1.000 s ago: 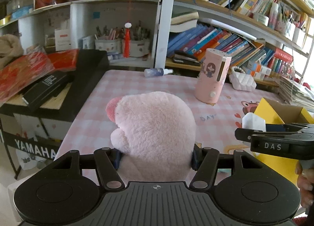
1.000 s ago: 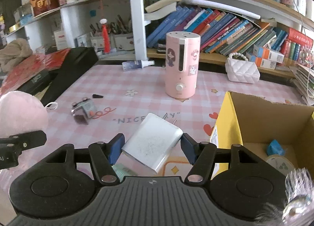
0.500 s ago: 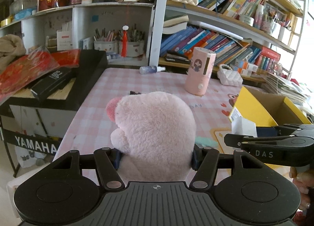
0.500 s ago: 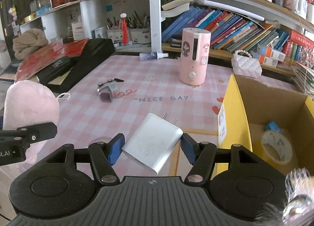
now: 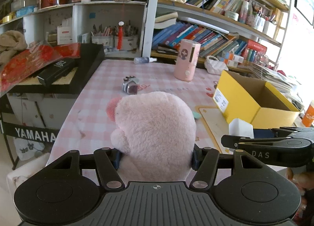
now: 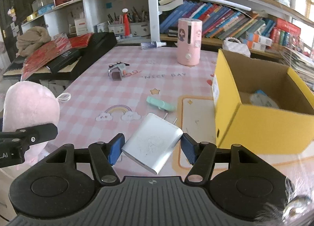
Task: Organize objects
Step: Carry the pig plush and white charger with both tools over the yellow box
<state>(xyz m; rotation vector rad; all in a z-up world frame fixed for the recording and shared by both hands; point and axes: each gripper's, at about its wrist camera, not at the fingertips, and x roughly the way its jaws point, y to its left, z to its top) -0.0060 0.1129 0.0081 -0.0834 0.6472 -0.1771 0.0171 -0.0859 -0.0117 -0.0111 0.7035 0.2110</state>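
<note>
My left gripper (image 5: 156,159) is shut on a pink plush toy (image 5: 155,133), held above the near left edge of the pink checked table (image 5: 102,80). The toy also shows in the right wrist view (image 6: 29,106). My right gripper (image 6: 153,147) is shut on a white plug charger (image 6: 152,142), prongs pointing forward, held above the table left of the yellow cardboard box (image 6: 261,124). The box (image 5: 253,98) holds a tape roll (image 6: 263,99) and a blue item.
On the table lie a mint green object (image 6: 160,104), a small grey camera-like item (image 6: 116,72), a pink cylinder device (image 6: 189,44), and a spray bottle (image 6: 153,45). A black keyboard (image 5: 78,69) stands to the left. Bookshelves (image 5: 215,29) fill the back.
Both grippers have pulled back and risen from the table with their objects still held. More of the table and the box now shows.
</note>
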